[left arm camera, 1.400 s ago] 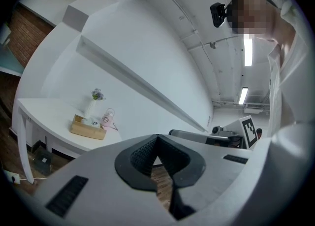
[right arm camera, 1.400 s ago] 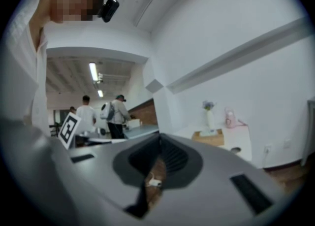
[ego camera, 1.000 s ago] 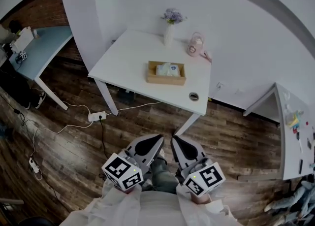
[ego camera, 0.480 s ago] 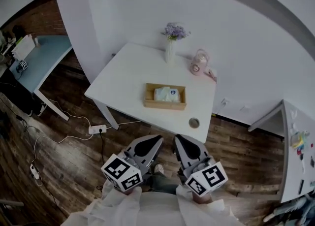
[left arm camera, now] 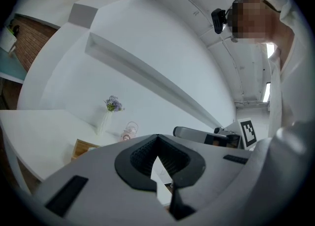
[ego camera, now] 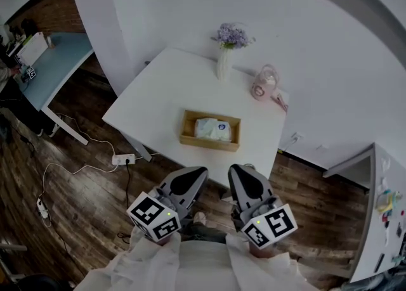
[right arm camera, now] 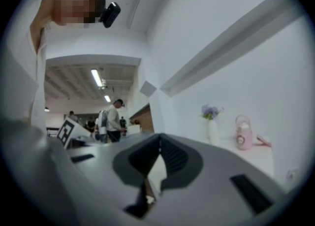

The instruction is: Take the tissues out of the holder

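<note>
A wooden holder [ego camera: 210, 130] sits on the white table [ego camera: 152, 106], and a white tissue pack [ego camera: 212, 128] lies inside it. Both grippers hang close to my body, well short of the table. My left gripper [ego camera: 188, 181] is shut with nothing in its jaws. My right gripper [ego camera: 244, 179] is shut too, and empty. In the left gripper view a corner of the holder [left arm camera: 83, 147] peeks over the jaws, and the right gripper [left arm camera: 211, 136] shows beside it. The right gripper view points level across the table, with the holder hidden.
A white vase of purple flowers [ego camera: 227, 52] and a pink kettle-like thing [ego camera: 265, 84] stand at the table's back by the wall. A blue desk [ego camera: 47, 61] is at left, a power strip with cables [ego camera: 124, 158] lies on the wood floor, another table [ego camera: 384, 213] at right.
The table and holder have come nearer and lower in the head view as I walk toward them. Both grippers keep their place by my body, still shut.
</note>
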Demonstrator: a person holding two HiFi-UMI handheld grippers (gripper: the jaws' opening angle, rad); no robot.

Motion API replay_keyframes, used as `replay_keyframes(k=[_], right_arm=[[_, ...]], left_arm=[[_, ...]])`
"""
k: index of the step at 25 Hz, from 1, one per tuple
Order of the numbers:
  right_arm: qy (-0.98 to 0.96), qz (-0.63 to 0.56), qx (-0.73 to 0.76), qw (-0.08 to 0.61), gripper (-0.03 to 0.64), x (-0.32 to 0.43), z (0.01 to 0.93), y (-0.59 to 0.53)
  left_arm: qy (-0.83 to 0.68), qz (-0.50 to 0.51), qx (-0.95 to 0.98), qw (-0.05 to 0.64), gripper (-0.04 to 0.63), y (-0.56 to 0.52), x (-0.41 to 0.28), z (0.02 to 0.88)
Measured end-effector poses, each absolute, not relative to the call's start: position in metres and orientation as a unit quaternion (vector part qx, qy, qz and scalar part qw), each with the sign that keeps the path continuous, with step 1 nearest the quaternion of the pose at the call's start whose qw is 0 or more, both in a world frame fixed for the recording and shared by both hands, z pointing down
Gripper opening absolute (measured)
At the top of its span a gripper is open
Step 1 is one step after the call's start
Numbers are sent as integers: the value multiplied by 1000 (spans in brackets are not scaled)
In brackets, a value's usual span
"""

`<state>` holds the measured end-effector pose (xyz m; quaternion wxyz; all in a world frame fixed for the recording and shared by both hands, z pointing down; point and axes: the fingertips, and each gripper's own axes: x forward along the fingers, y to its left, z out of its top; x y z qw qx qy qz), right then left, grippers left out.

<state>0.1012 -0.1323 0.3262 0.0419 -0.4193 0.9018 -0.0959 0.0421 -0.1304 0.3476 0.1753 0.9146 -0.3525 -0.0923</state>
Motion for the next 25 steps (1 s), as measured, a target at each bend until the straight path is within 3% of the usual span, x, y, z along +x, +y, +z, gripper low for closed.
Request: replay_keyframes(k=[25], right_arm=[[901,-132,-412,-13,11,83,357,-216]], left_arm=[[-349,-57,908,223,17,-210,34,369]])
